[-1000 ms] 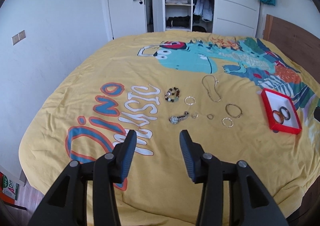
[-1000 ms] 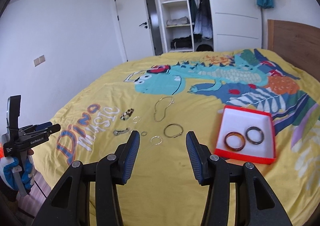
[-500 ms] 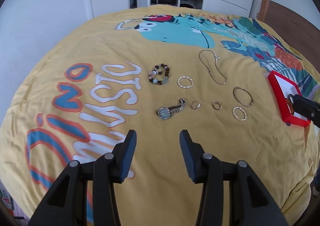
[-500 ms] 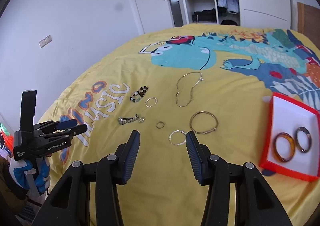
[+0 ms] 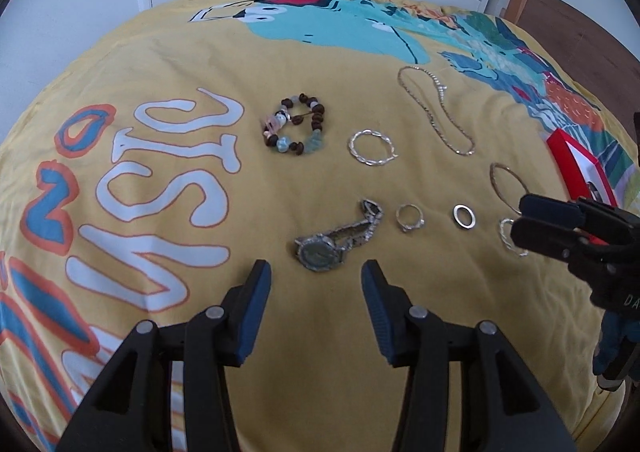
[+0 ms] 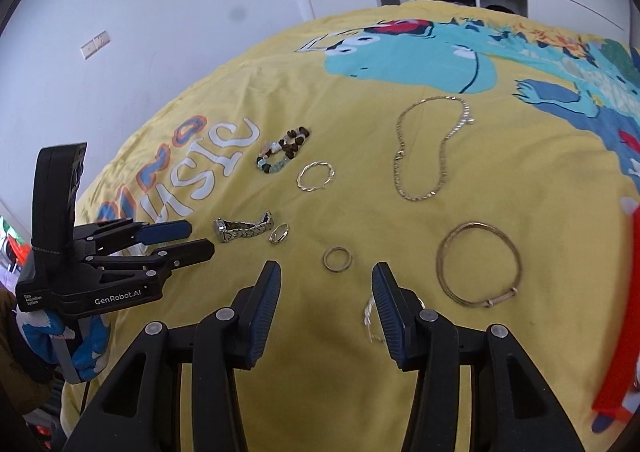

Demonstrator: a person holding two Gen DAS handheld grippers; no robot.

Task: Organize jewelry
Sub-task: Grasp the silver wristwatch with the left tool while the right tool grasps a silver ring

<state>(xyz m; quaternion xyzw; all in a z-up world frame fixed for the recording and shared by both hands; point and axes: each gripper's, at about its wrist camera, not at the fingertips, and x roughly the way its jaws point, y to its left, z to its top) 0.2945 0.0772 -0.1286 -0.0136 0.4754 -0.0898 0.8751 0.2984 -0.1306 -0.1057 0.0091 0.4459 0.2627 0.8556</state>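
Here, left hand-held gripper (image 5: 314, 284) wide open, empty, above watch (image 5: 334, 242), right hand-held gripper (image 6: 326, 286) wide open, empty, near small ring (image 6: 338, 259), on bed (image 5: 160, 64).

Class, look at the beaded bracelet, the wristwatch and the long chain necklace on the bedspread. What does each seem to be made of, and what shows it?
Beaded bracelet: likely dark wood beads mixed with pale glass or stone ones; matte brown against translucent blue-green.
Wristwatch: silvery metal, probably steel; the linked band glints.
Chain necklace: gold-toned metal with fine shiny links; solid or plated cannot be told.
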